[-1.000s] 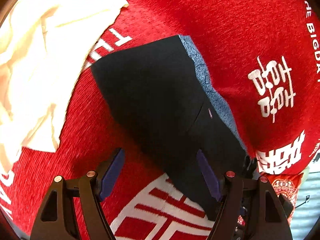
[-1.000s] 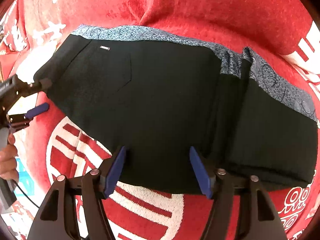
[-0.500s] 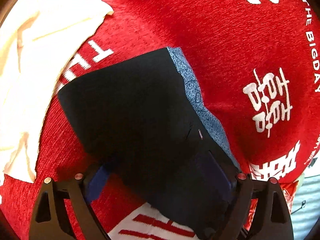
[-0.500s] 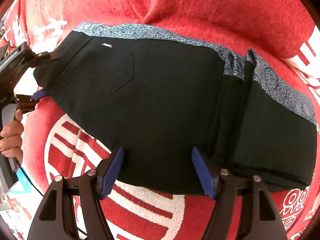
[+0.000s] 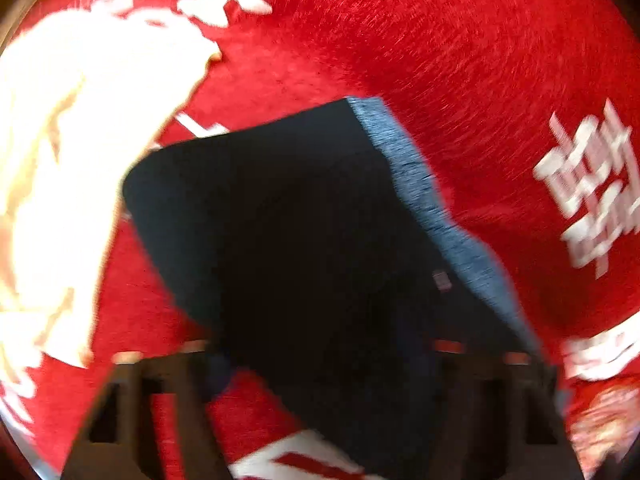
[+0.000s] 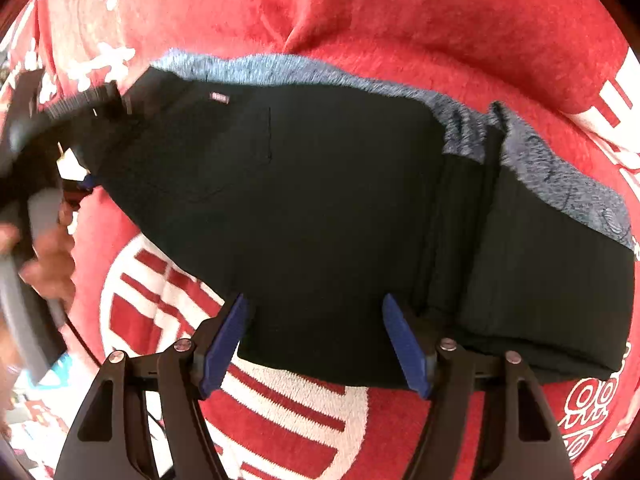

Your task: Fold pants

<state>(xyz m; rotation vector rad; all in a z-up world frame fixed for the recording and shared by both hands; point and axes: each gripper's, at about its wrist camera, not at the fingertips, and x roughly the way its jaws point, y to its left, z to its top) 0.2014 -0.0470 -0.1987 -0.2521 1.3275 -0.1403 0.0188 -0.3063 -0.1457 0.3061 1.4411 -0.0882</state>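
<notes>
Left gripper (image 5: 320, 364) pointing steeply down, fingers just closing (blurred) — right gripper (image 6: 316, 344) spread wide, steeply down.

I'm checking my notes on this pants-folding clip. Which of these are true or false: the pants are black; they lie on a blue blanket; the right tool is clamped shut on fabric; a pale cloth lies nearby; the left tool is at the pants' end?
1. The black fabric pants have a grey-blue waistband. True.
2. They lie on a blue blanket. False: the plush blanket is red with white lettering.
3. The right tool is clamped shut. False: its jaws stand open over the pants' edge.
4. A cream cloth lies beside the pants. True.
5. The left tool is at the pants' end. True.
</notes>
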